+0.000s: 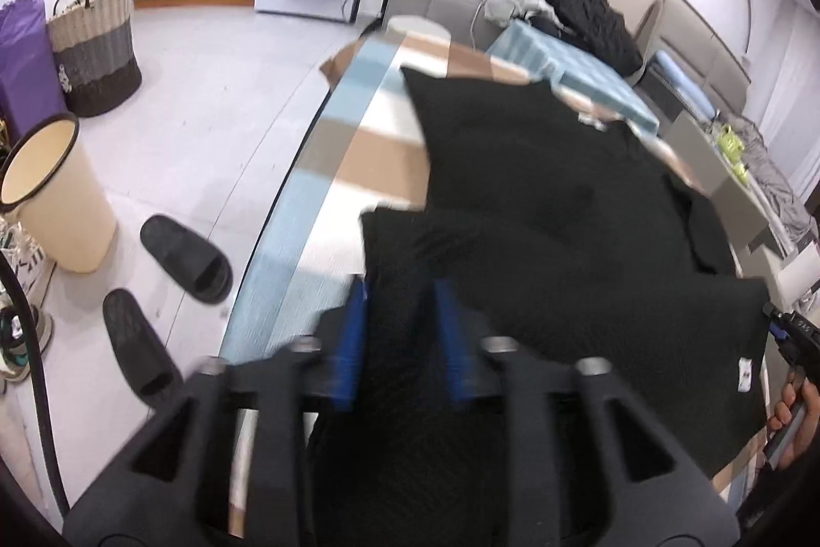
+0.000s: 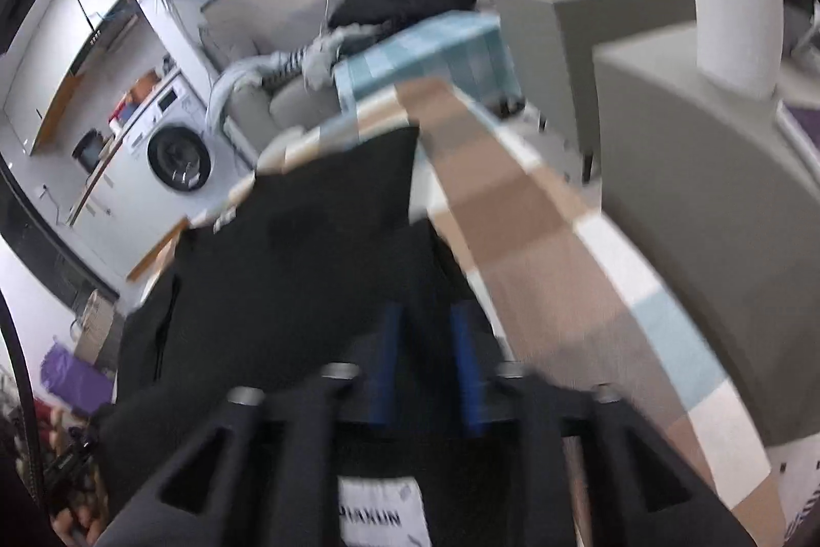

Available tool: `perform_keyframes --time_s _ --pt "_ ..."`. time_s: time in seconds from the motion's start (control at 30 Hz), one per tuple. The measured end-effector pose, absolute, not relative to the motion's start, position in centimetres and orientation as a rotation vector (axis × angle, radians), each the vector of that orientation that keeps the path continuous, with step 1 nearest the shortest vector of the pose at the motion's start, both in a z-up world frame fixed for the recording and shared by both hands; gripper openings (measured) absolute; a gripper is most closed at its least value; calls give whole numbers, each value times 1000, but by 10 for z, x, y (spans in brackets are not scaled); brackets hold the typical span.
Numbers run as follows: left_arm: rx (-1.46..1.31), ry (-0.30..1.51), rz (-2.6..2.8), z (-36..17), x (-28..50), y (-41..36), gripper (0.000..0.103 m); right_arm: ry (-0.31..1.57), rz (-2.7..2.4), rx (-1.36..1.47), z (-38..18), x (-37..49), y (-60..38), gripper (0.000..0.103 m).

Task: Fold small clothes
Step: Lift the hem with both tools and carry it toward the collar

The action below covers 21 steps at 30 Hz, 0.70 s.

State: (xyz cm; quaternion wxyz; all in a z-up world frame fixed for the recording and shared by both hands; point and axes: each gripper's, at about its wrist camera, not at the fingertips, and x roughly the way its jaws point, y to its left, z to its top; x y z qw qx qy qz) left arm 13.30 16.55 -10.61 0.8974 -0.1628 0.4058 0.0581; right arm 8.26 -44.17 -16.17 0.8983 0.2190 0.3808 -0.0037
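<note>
Now both my tongs sit at the near edge of the black cloth, one at each end.

On the far left I see two black slippers (image 1: 154, 290) on the floor, then the checked table (image 1: 328, 167) with the black garment (image 1: 538, 198) spread flat on it. My left gripper (image 1: 402, 331) is at the near left corner, blue fingers spread, with dark cloth showing between them but not squeezed, as far as I can tell. The cloth runs long from left to right, away toward the other hand (image 1: 794, 419). My right gripper (image 2: 428, 367) is at the near right end, fingers also apart over black cloth. The cloth's body lies ahead of both tongs, on the far side, so each hand is nearest to its own end.
</note>
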Motion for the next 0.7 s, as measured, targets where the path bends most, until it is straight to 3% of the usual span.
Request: perform_keyframes --time_s 0.03,0.07,0.27,0.37,0.43,0.53,0.7 --pt "-335 844 118 -109 132 166 58 803 7 456 -166 79 -444 49" --pt "-332 847 118 -113 133 166 60 816 8 439 -169 79 -444 49" --pt "-342 904 86 -131 160 158 60 852 11 395 -184 98 -430 49" --pt "-318 903 65 -133 173 149 45 851 -6 385 -187 104 -423 49" --pt "-313 898 40 -135 176 143 29 862 -16 358 -188 107 -421 44" --pt "-272 895 44 -132 176 134 23 862 6 338 -187 107 -417 26" --pt "-248 892 38 -129 168 129 19 862 19 318 -186 101 -414 17"
